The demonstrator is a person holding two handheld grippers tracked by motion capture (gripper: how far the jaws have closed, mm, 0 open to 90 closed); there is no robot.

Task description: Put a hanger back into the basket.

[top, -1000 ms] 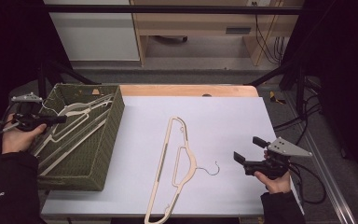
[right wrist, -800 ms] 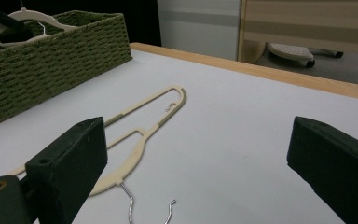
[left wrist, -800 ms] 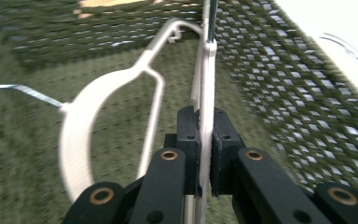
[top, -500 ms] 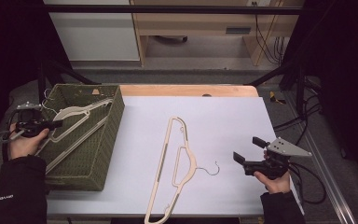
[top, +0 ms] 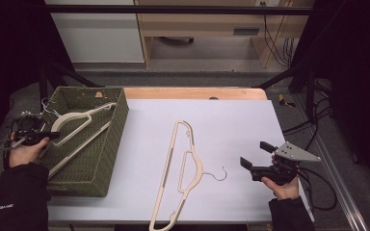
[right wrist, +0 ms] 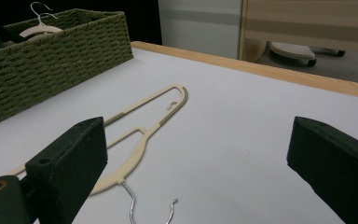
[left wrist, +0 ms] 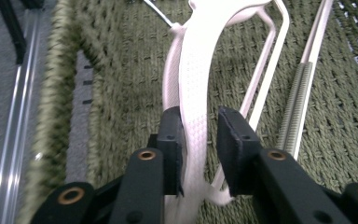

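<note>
- Left hand-held gripper (left wrist: 199,140) over the basket (top: 107,159): jaws just opening, spread off the hanger (left wrist: 193,84) between them.
- Widen further, lift straight clear.
- Right hand-held gripper (top: 256,161) spread, idle.

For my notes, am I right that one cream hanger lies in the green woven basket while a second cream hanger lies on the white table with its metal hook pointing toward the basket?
Not quite: the high view shows the hanger on the table with its metal hook pointing away from the basket, toward the right gripper. The other hanger does lie in the basket.
</note>
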